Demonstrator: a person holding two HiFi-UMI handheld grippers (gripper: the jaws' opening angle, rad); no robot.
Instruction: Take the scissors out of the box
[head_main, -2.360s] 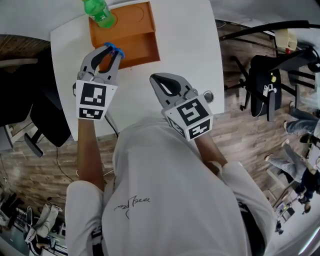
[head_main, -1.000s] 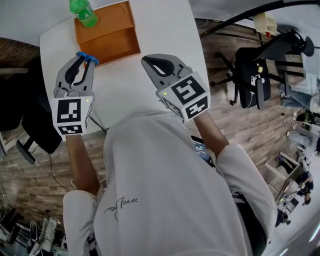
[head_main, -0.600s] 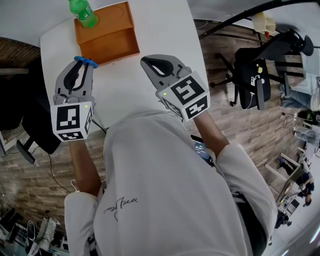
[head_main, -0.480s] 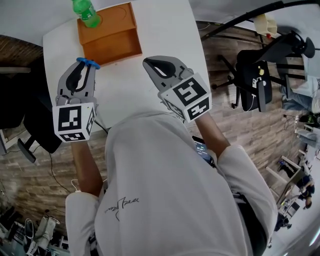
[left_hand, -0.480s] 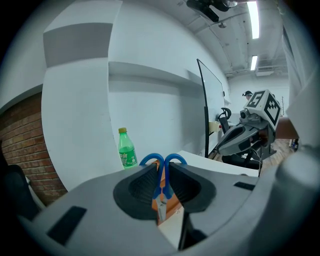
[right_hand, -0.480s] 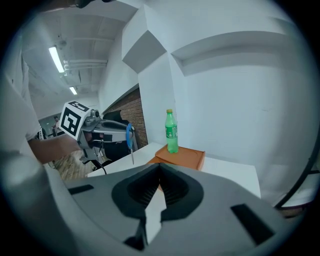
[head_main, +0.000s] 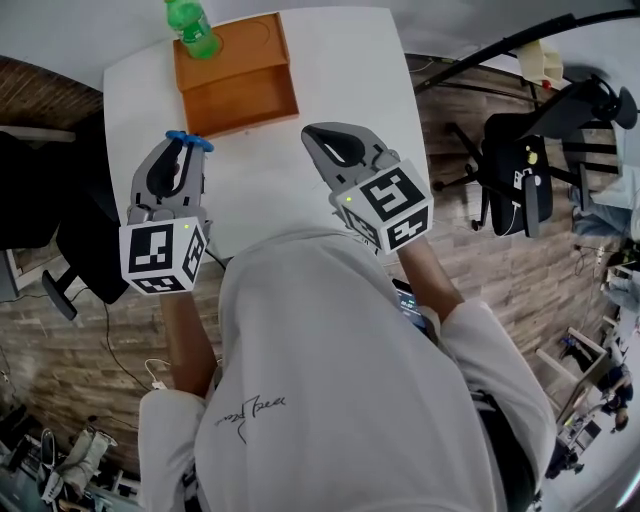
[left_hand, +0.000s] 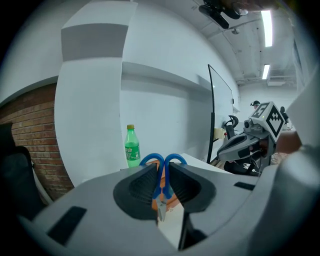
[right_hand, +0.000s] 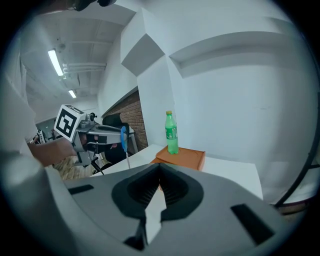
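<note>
The scissors (left_hand: 161, 186) are out of the box (head_main: 240, 88), clamped in the left gripper (head_main: 184, 148) over the table's (head_main: 345, 70) near-left edge; the right gripper (head_main: 320, 138) is closed, empty; only set-down seems left.

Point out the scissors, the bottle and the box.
Scissors (left_hand: 159, 175): left gripper view, on the blue handle.
Bottle (head_main: 195, 28): head view, on the green body.
Box (head_main: 248, 98): head view, on the bare orange inside.

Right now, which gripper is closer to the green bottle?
Left. The left gripper, holding the scissors, is almost straight in front of the bottle; the right gripper is off to its right.
</note>
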